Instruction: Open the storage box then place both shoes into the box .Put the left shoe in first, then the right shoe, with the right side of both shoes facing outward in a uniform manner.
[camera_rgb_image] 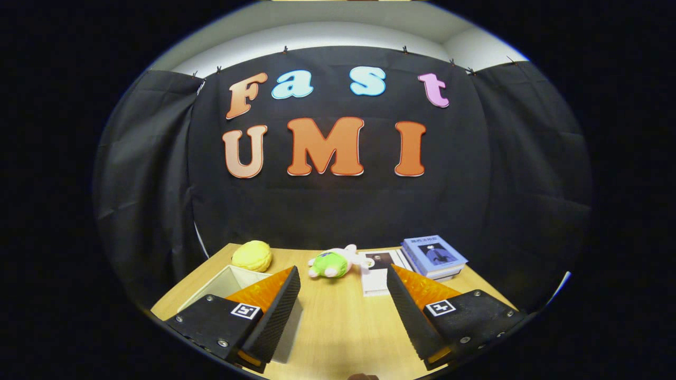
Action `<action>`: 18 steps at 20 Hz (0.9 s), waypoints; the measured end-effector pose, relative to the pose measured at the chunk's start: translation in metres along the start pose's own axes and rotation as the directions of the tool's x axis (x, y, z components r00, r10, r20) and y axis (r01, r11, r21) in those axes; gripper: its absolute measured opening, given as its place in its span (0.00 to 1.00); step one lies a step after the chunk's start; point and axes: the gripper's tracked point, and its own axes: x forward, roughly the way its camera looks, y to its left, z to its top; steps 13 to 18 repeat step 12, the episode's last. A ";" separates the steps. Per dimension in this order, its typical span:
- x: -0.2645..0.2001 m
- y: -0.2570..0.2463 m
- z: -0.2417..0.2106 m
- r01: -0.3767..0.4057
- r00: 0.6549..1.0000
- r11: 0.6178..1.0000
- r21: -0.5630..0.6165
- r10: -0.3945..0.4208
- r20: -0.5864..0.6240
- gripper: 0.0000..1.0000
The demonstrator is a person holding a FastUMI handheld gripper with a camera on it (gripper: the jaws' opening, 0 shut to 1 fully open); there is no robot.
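The gripper (343,287) hangs above the table (338,327) with its fingers spread wide and nothing between them but bare wood. The left finger (277,311) overlaps the near corner of the box (224,285), a white open-topped container standing on the left part of the table; what can be seen of its inside shows pale walls only. Just beyond the box, near the table's far edge, lies a yellow toy (252,256). Ahead of the gap between the fingers lies a green and white plush (335,263) on its side. Right of the plush a white booklet (377,274) lies flat, partly behind the right finger (409,311). Beside it, at the far right corner, sits a stack of books (434,257) with a blue cover on top.
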 end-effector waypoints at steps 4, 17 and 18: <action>-0.025 -0.057 0.014 0.016 0.999 1.000 0.015 -0.016 0.036 0.98; -0.069 -0.160 0.029 0.052 0.995 0.998 0.043 -0.055 0.087 0.98; -0.069 -0.160 0.029 0.052 0.995 0.998 0.043 -0.055 0.087 0.98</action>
